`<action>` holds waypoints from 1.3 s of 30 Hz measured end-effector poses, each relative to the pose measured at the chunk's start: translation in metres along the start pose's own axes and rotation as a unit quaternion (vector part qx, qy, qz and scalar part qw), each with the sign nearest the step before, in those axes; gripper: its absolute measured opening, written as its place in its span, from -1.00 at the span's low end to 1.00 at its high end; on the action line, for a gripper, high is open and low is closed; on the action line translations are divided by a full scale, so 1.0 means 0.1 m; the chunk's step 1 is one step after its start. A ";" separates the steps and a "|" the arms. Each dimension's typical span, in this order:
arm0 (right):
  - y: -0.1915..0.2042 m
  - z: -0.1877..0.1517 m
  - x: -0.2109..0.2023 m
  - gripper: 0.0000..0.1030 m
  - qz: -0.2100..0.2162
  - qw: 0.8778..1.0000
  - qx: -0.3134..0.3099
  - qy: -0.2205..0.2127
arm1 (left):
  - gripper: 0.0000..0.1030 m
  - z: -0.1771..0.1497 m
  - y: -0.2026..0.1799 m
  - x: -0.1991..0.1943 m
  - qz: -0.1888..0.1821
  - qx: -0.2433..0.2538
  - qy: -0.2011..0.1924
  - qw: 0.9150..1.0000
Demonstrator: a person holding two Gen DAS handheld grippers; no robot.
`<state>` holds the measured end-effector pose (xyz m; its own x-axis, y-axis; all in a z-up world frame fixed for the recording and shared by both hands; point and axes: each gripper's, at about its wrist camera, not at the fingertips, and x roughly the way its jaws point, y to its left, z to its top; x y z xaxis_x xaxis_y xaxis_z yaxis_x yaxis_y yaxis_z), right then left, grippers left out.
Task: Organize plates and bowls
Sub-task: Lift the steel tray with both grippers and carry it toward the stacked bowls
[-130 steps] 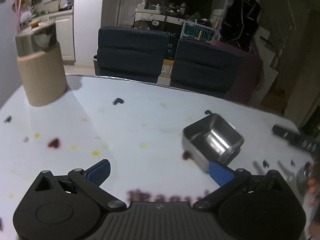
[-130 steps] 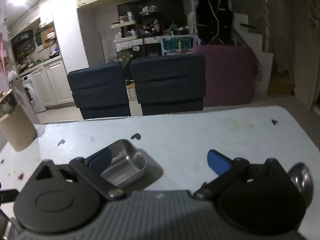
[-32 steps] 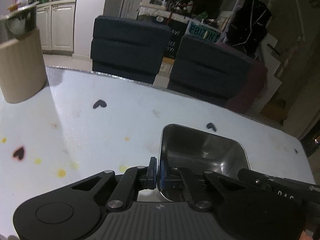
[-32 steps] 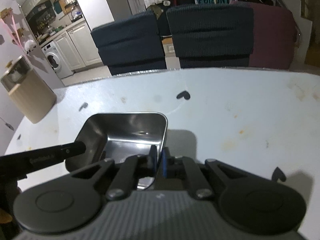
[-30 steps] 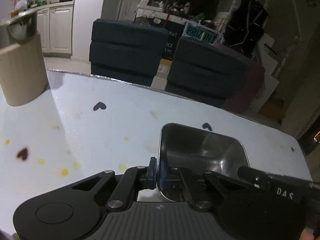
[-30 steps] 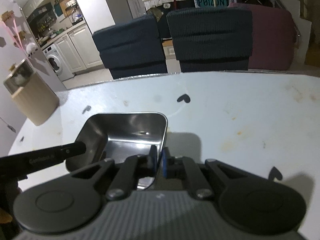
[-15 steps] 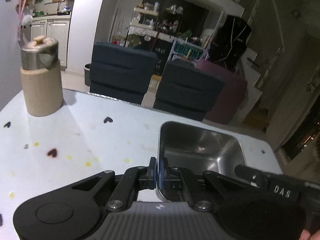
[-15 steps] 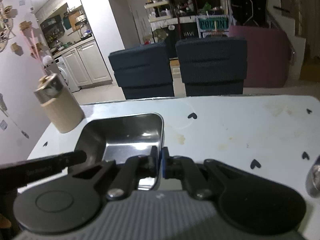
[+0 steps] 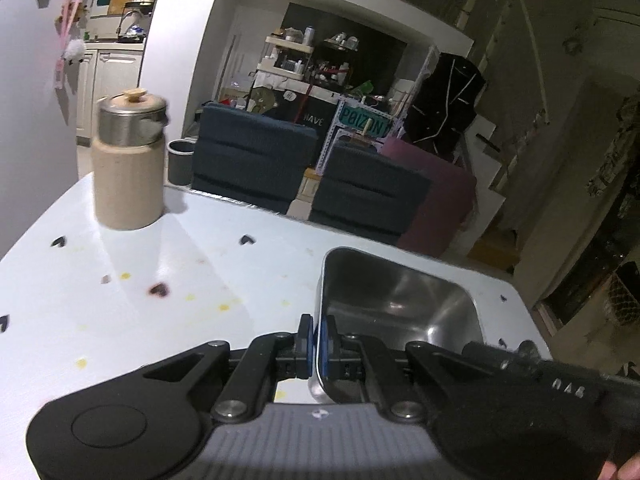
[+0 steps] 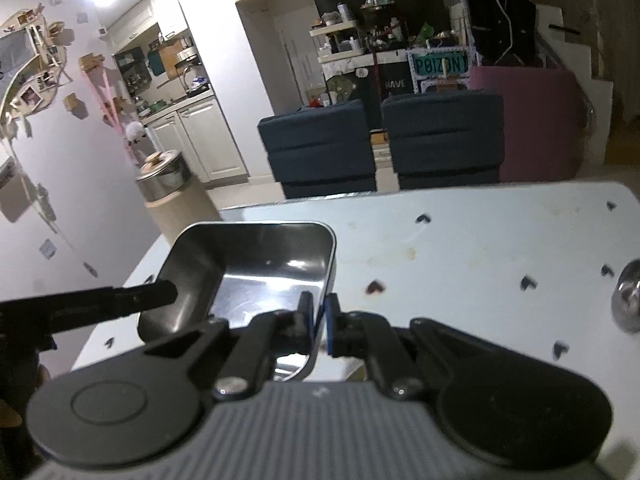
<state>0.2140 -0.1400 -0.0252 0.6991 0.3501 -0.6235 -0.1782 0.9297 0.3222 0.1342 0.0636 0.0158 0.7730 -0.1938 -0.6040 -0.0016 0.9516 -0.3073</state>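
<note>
Left tongs (image 9: 314,340), at the lower centre of the left wrist view, are clamped on the left wall of the square steel bowl (image 9: 400,308), one blue pad inside the rim and one outside. That bowl occupies the centre right of the frame, in front of the white tabletop (image 9: 120,300). A beige canister (image 9: 128,168) with a steel lid stands on the tabletop at the upper left. Two dark blue chairs (image 9: 252,160) sit beyond the far edge. The black body of the other tool crosses the lower right corner.

Right tongs (image 10: 318,322), at the lower centre of the right wrist view, are clamped on the right wall of the square steel bowl (image 10: 252,268), which sits at the centre left of the frame. The black arm of the left tool enters from the left edge and meets the bowl's left side. A round steel object (image 10: 628,300), cut off by the right edge, lies on the tabletop (image 10: 480,240). The beige canister (image 10: 168,196) stands at the left.
</note>
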 end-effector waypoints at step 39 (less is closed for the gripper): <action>0.80 -0.62 0.79 -0.83 0.064 0.993 0.005 0.098 | -0.92 -0.35 1.18 0.17 0.121 0.009 0.080 0.989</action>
<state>0.2123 -0.0310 -0.0926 0.5225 0.4814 -0.7037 -0.2494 0.8756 0.4138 0.1252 0.1641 -0.0563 0.6417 0.0068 -0.7669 -0.1624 0.9785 -0.1271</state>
